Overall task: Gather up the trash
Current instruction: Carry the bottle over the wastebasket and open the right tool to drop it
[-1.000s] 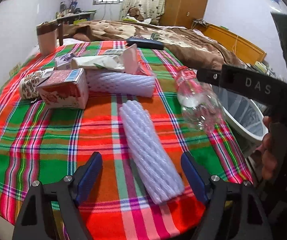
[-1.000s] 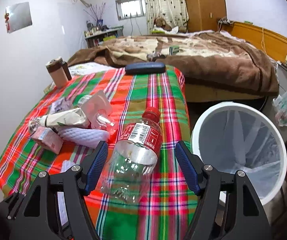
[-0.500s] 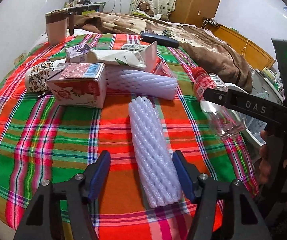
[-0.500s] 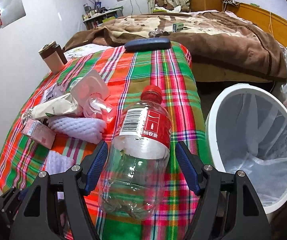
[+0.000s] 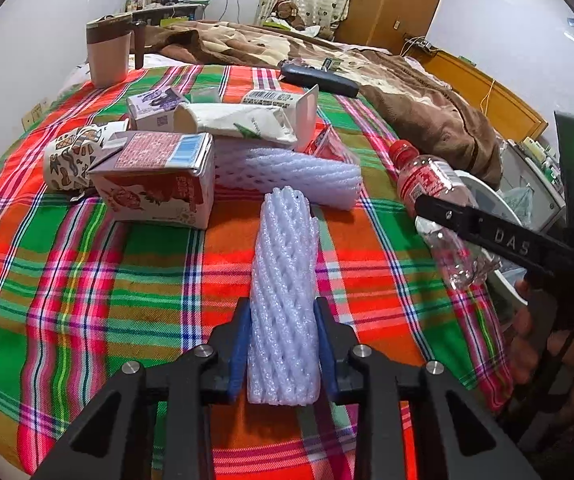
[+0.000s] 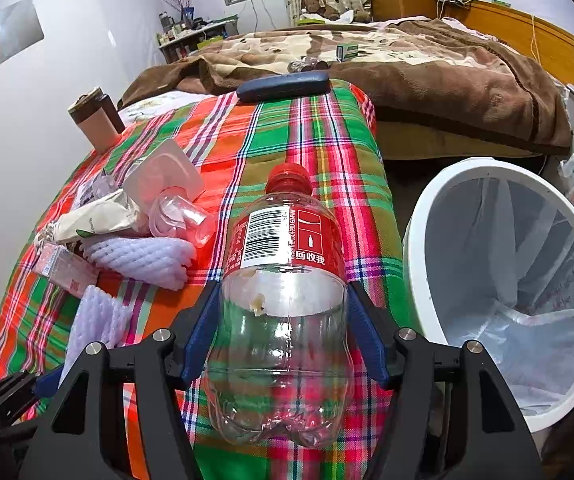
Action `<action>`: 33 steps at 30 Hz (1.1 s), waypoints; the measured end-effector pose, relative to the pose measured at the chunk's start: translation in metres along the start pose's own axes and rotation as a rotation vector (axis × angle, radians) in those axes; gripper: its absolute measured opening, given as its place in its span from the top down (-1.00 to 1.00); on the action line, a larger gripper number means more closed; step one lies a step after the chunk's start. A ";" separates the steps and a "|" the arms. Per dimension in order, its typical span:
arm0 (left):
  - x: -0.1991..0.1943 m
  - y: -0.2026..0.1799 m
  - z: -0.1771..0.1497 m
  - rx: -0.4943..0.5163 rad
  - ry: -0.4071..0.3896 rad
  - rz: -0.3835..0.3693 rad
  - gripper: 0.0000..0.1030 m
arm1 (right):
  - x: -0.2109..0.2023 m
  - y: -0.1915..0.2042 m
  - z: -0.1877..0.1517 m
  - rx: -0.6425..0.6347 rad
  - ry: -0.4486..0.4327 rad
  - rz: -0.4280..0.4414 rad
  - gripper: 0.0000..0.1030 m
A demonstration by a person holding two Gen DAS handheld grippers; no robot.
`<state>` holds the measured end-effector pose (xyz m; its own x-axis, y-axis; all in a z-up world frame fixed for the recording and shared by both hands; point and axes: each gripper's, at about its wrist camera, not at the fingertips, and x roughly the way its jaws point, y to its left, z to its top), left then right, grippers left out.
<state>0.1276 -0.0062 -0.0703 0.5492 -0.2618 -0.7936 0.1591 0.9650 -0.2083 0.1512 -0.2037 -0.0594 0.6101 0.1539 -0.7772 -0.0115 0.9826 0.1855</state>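
The white bin point(image 6: 439, 216) sat at three o'clock off the plaid-covered table point(image 6: 315, 140), handy for dropping. The right gripper point(image 6: 283, 328) had been closing on the clear plastic bottle point(image 6: 283, 320), pads touching its sides. The left gripper point(image 5: 283, 344) had just clamped the foam fruit sleeve point(image 5: 283, 280) at six o'clock — both set for lifting.
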 end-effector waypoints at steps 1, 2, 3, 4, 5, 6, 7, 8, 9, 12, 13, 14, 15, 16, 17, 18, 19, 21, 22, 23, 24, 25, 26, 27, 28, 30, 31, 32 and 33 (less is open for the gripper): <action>0.001 -0.001 0.001 0.002 -0.001 -0.002 0.43 | 0.000 0.000 0.000 -0.004 -0.004 0.002 -0.24; 0.002 -0.001 0.002 0.003 -0.001 -0.005 0.43 | -0.001 0.000 -0.001 -0.008 -0.009 0.001 -0.24; 0.003 -0.002 0.003 0.001 -0.002 -0.011 0.43 | -0.002 0.000 -0.002 -0.011 -0.012 0.000 -0.24; 0.003 -0.004 0.003 0.001 -0.004 -0.016 0.44 | -0.002 0.000 -0.003 -0.013 -0.014 0.000 -0.24; 0.003 -0.004 0.004 0.004 -0.006 -0.019 0.44 | -0.003 -0.001 -0.003 -0.015 -0.015 0.004 -0.24; 0.003 -0.005 0.005 0.006 -0.010 -0.021 0.44 | -0.004 -0.001 -0.004 -0.016 -0.015 0.006 -0.24; 0.003 -0.007 0.006 0.009 -0.012 -0.023 0.44 | -0.004 -0.001 -0.005 -0.015 -0.015 0.007 -0.24; 0.002 -0.008 0.006 0.013 -0.015 -0.025 0.44 | -0.005 -0.002 -0.005 -0.012 -0.016 0.009 -0.24; 0.001 -0.008 0.007 0.014 -0.021 -0.028 0.44 | -0.006 -0.003 -0.006 -0.008 -0.016 0.012 -0.24; -0.003 -0.010 0.013 0.022 -0.032 -0.033 0.44 | -0.009 -0.005 -0.006 0.002 -0.019 0.027 -0.24; -0.004 -0.011 0.014 0.024 -0.036 -0.035 0.44 | -0.011 -0.005 -0.006 0.004 -0.022 0.029 -0.24; -0.006 -0.013 0.016 0.029 -0.042 -0.037 0.44 | -0.013 -0.006 -0.006 0.006 -0.027 0.030 -0.24; -0.008 -0.014 0.018 0.031 -0.047 -0.039 0.44 | -0.016 -0.007 -0.005 0.008 -0.034 0.034 -0.24; -0.011 -0.015 0.021 0.036 -0.056 -0.043 0.44 | -0.018 -0.007 -0.005 0.010 -0.043 0.037 -0.24; -0.012 -0.017 0.022 0.041 -0.061 -0.045 0.44 | -0.021 -0.008 -0.004 0.009 -0.055 0.036 -0.24; -0.013 -0.019 0.024 0.044 -0.065 -0.047 0.44 | -0.024 -0.008 -0.003 0.010 -0.063 0.033 -0.24; -0.015 -0.021 0.027 0.047 -0.069 -0.055 0.44 | -0.026 -0.010 -0.003 0.012 -0.067 0.032 -0.24; -0.017 -0.026 0.030 0.056 -0.073 -0.063 0.44 | -0.030 -0.014 -0.003 0.024 -0.075 0.038 -0.24; -0.018 -0.030 0.031 0.064 -0.075 -0.067 0.44 | -0.032 -0.016 -0.003 0.028 -0.079 0.037 -0.24; -0.020 -0.035 0.034 0.077 -0.079 -0.069 0.44 | -0.035 -0.018 -0.003 0.035 -0.086 0.032 -0.24; -0.021 -0.039 0.036 0.087 -0.083 -0.072 0.44 | -0.039 -0.022 -0.003 0.042 -0.093 0.028 -0.24; -0.022 -0.042 0.039 0.093 -0.084 -0.078 0.44 | -0.042 -0.024 -0.003 0.047 -0.098 0.028 -0.24; -0.022 -0.047 0.042 0.101 -0.087 -0.087 0.44 | -0.046 -0.028 -0.002 0.055 -0.109 0.026 -0.24; -0.023 -0.053 0.045 0.111 -0.089 -0.097 0.44 | -0.049 -0.030 -0.001 0.060 -0.115 0.023 -0.24; -0.023 -0.058 0.047 0.118 -0.092 -0.107 0.44 | -0.052 -0.034 0.000 0.067 -0.124 0.019 -0.24; -0.023 -0.067 0.051 0.132 -0.094 -0.126 0.44 | -0.057 -0.041 0.000 0.079 -0.135 0.011 -0.24; -0.022 -0.076 0.054 0.143 -0.095 -0.136 0.44 | -0.059 -0.045 0.001 0.086 -0.140 0.003 -0.24; -0.021 -0.082 0.057 0.155 -0.096 -0.141 0.44 | -0.061 -0.050 0.001 0.096 -0.146 -0.009 -0.24; -0.019 -0.090 0.059 0.168 -0.095 -0.149 0.44 | -0.063 -0.055 0.001 0.104 -0.150 -0.016 -0.24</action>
<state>0.1511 -0.0884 -0.0029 0.5831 -0.4085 -0.7022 0.3736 0.9024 -0.2148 0.1144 -0.2677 -0.0199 0.7210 0.1136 -0.6835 0.0764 0.9674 0.2414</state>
